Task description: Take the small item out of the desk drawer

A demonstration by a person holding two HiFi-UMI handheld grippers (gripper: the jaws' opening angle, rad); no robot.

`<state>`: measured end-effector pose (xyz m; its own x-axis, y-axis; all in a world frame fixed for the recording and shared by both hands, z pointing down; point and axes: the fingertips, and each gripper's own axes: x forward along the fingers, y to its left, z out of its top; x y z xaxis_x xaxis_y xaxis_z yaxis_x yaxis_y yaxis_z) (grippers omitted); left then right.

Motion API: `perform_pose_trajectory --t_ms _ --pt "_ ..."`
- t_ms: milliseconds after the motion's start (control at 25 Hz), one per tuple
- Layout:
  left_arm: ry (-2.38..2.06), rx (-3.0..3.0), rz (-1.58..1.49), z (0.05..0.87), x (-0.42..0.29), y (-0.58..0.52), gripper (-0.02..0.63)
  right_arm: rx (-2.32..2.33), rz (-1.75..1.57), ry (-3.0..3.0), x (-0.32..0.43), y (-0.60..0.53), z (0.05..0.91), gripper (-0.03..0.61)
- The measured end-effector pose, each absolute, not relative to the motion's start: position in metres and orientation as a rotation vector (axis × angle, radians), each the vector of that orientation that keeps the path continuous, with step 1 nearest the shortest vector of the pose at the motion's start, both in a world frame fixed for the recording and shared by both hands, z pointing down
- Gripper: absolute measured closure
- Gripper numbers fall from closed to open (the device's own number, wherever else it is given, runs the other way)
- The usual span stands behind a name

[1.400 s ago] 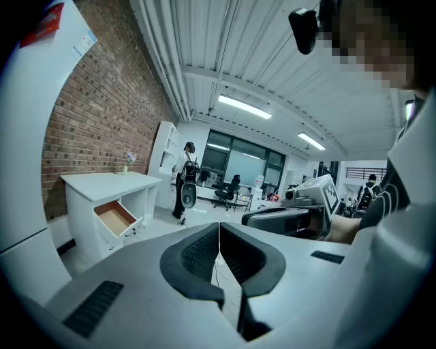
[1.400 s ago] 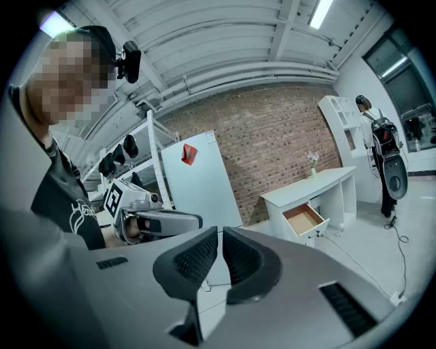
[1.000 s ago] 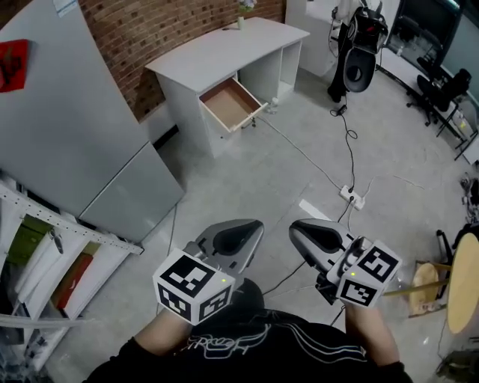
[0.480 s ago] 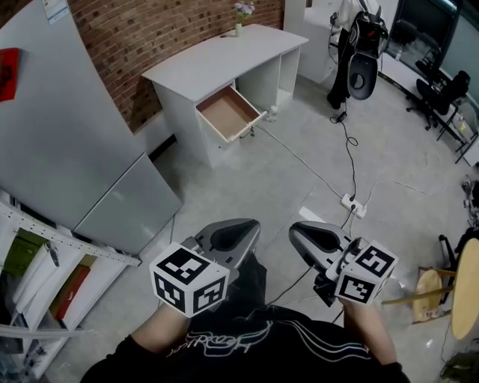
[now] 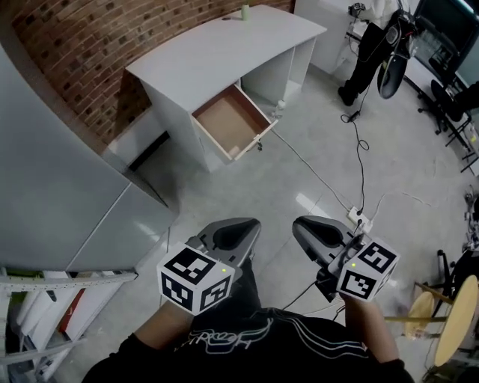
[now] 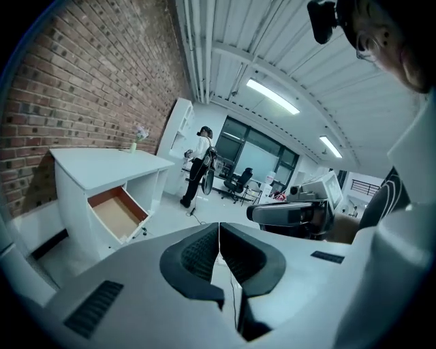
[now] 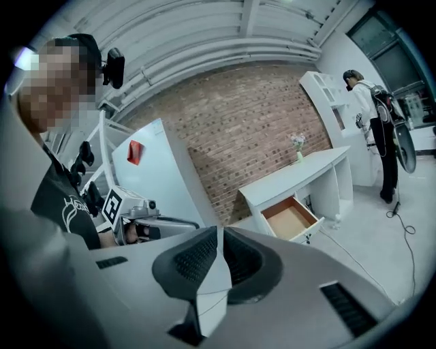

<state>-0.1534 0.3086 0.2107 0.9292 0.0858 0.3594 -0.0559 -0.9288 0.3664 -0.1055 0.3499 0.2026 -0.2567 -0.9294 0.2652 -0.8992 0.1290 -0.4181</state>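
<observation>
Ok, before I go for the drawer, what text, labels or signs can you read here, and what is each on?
Nothing here reads clearly.
Shirt: white script print, too warped to read.
Red sign on the grey cabinet: too small and blurred to read.
Marker cubes: black-and-white square codes, no words or numbers.
Desk and drawer: no labels visible.

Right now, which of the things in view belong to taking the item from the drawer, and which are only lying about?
For the job: desk, its open drawer, left gripper and right gripper, both shut and empty.
Lying about: power strip on the floor, vase on the desk, shelf at left.
</observation>
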Motion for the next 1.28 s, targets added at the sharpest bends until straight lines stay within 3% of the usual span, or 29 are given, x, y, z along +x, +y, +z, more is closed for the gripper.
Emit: perform_pose_trajectory --t_ms 240,520,1280 --pt "0.042 2.675 0.591 0.223 -0.075 0.168 0.591 -1.852 -0.843 2.36 -0.035 0.204 0.208 0.522" --pt "-0.018 2.634 0.642 0.264 -0.02 0.071 0.591 -1.876 -0.871 2.43 0.018 0.115 0.23 0.522" --pt "-0.446 2.504 0.653 0.352 0.023 -0.062 0.591 -1.489 -1.019 3.159 0.079 -0.046 0.369 0.52"
